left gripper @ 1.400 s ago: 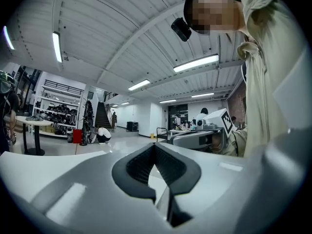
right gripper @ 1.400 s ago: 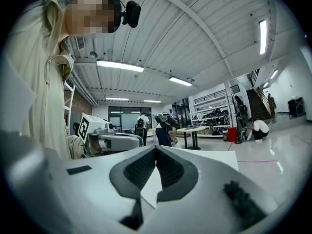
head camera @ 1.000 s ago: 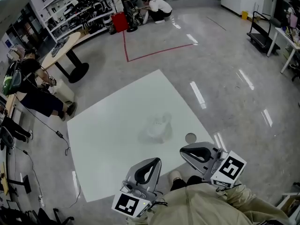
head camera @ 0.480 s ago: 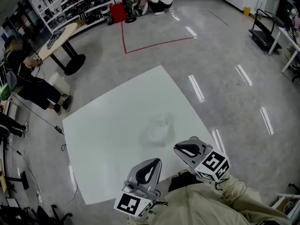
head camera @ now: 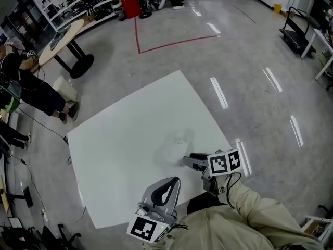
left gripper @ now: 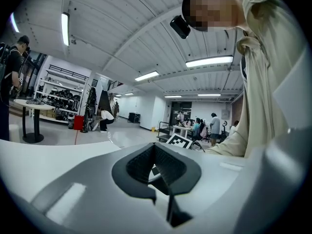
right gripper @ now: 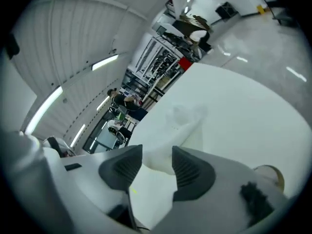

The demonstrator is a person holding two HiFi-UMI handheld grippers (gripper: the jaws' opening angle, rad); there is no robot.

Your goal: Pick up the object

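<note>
The grey polished floor (head camera: pixel 260 46) carries a big white sheet (head camera: pixel 119 155), laid out flat and turned like a diamond. Well beyond the sheet's far corner, a red line (head camera: pixel 171 45) marks an angle on the floor. A wooden round table (head camera: pixel 62 38) stands off the sheet's far-left edge.

At the sheet's near edge, the left tool (head camera: pixel 171 181) hovers with its jaws closed together and nothing between them. The left gripper view shows the pads (left gripper: pixel 168 162) meeting in one ridge.

The right tool (head camera: pixel 187 161) is over the sheet's near-right part, lying low and pointing inward. Its jaws are opening, and the white object (head camera: pixel 176 146) stands just ahead in the gap between the pads, with neither pad clearly pressing it. The object is upright on the sheet, right of the sheet's middle. A small round disc (right gripper: pixel 269 176) lies on the sheet just beside this tool.
</note>
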